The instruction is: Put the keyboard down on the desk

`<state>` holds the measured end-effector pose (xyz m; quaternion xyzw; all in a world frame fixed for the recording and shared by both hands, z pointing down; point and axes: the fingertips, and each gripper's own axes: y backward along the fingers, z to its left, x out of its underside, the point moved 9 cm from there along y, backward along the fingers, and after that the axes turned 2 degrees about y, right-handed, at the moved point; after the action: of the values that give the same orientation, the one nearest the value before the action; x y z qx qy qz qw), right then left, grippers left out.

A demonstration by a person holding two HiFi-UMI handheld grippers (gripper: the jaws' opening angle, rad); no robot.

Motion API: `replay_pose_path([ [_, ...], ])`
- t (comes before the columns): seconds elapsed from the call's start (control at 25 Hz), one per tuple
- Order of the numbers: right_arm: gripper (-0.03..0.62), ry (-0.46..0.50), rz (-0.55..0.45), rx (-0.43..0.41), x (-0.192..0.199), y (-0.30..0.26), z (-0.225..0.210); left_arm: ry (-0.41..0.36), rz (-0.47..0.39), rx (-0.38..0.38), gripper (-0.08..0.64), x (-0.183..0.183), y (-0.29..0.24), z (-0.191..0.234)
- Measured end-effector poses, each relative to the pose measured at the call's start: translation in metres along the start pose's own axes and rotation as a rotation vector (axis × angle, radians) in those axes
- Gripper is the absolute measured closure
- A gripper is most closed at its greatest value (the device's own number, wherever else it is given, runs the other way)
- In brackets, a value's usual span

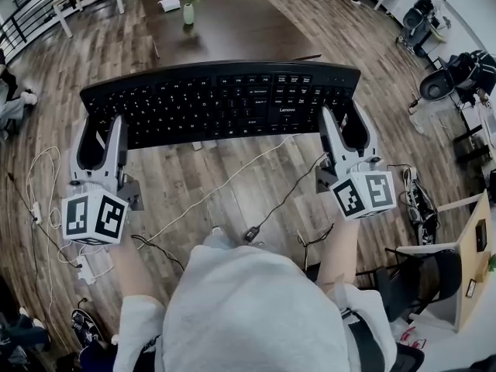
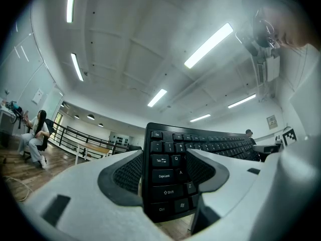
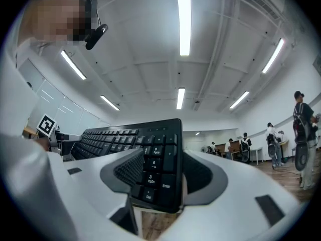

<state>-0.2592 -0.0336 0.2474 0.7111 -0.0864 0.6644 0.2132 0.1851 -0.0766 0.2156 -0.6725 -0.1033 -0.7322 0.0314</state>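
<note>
Holding the keyboard [image 1: 225, 103] aloft, left gripper [image 1: 101, 134] jaws pinching its 9 o'clock end and right gripper [image 1: 346, 130] jaws its 3 o'clock end, the person should carry it toward the dark tabletop [image 1: 232, 33] at 12 o'clock, lowering both ends level before releasing.

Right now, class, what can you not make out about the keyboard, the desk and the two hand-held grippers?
- Keyboard underside: turned away in every view.
- Desk near edge: head view, covered by keyboard.
- Key legends: head view, mostly too small.
- Keyboard ends: head view, partly covered by left hand-held gripper and right hand-held gripper.
</note>
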Motion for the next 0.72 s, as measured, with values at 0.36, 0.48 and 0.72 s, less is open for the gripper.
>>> replay_pose_path([
  [0.36, 0.350, -0.003, -0.004, 0.025, -0.022, 0.007, 0.016, 0.006, -0.007, 0.015, 0.298, -0.021, 0.009, 0.006],
  [0.48, 0.350, 0.002, -0.016, 0.032, -0.021, 0.009, 0.017, 0.003, -0.013, 0.025, 0.298, -0.020, 0.008, 0.007],
  [0.72, 0.350, 0.001, -0.018, 0.054, -0.005, 0.010, 0.012, 0.002, -0.009, 0.046, 0.298, -0.005, -0.004, 0.007],
])
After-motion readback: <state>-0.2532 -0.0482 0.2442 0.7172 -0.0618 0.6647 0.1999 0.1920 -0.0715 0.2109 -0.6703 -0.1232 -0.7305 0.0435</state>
